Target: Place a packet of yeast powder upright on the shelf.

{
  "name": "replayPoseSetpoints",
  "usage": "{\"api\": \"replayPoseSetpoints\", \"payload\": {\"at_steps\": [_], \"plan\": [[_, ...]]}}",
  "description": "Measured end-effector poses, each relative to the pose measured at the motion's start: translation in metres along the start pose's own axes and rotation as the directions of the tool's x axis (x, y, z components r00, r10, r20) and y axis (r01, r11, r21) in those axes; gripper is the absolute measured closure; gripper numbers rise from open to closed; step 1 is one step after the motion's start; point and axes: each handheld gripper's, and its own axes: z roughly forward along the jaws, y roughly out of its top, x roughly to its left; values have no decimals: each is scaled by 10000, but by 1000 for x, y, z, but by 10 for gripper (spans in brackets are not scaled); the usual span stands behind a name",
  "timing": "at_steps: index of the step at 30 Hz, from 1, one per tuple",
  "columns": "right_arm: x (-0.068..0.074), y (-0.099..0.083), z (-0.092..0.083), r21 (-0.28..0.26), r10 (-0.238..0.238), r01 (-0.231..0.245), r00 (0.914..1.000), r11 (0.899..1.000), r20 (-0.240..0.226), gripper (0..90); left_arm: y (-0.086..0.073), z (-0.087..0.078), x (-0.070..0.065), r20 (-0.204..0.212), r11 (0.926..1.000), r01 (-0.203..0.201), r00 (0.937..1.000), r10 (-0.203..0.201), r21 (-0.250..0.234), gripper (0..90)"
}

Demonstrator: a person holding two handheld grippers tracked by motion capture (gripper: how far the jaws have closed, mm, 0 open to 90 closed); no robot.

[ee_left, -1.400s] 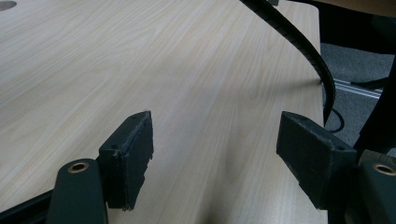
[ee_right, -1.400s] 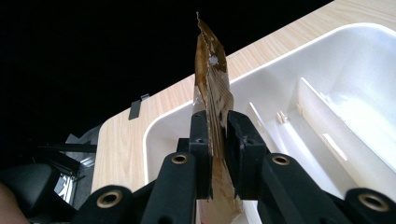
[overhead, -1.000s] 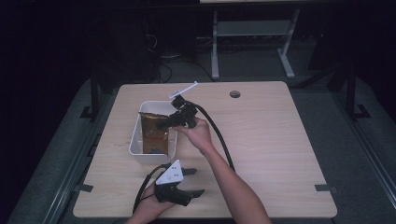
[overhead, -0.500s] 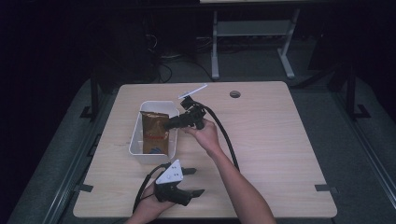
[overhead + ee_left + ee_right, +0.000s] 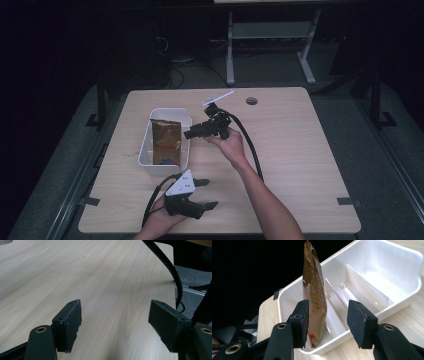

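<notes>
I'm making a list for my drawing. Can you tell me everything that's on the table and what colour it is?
Snack bag: one, brown with red print, standing in the bin.
Bin: one, white, with dividers, on the table's left half.
Table: one, light wood, with a round cable hole at its far edge.
Right tool: one, black, open, beside the bin, its jaws have just been opening.
Left tool: one, black with grey plate, open, at the near edge.
</notes>
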Motion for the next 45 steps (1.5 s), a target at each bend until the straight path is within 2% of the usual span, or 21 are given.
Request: {"api": "replayPoseSetpoints", "payload": {"at_steps": [8, 25, 45], "plan": [[-1, -6, -12, -189, 17, -15, 10000, 9998, 95, 495, 0, -1, 1, 117, 9996, 244, 9996, -243, -150, 254], [-4, -23, -42, -273, -34, 55, 9970, 9996, 777, 459, 0, 1, 2, 142, 9995, 285, 9995, -284, -106, 244], [-6, -42, -74, -404, 74, -25, 9926, 9992, 1213, 444, 0, 1, 3, 21, 9996, 274, 9996, -273, -121, 239]]}}
